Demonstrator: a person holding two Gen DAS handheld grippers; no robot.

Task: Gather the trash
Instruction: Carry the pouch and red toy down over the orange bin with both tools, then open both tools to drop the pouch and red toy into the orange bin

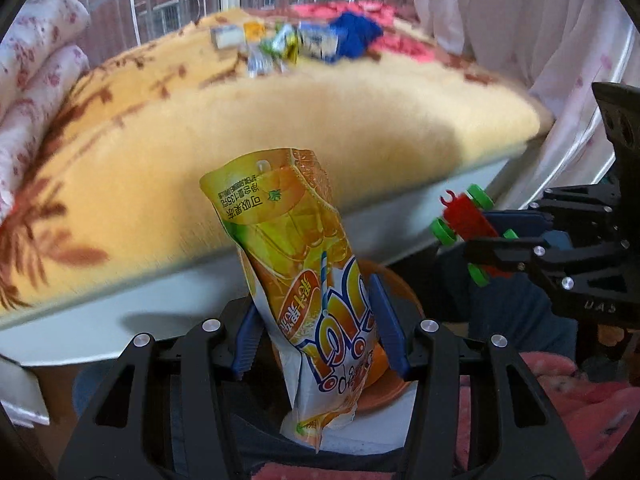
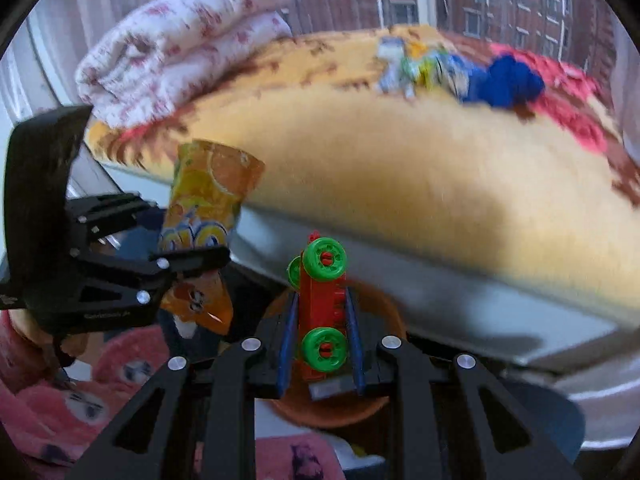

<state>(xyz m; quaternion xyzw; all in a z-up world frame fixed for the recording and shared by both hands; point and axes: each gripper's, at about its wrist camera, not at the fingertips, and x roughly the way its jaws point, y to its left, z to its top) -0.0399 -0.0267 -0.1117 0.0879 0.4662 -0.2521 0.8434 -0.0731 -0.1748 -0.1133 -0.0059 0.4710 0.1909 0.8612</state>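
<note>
Left tool (image 1: 316, 336) around upright orange pouch (image 1: 296, 240), long axis vertical

The pouch (image 1: 308, 280) at centre is orange-yellow with white and blue lettering. The toy (image 2: 323, 300) is red with green wheels. The bed blanket (image 1: 280, 128) is yellow with brown leaf marks; the quilt (image 2: 180, 40) at upper left is white with red flowers.
</note>
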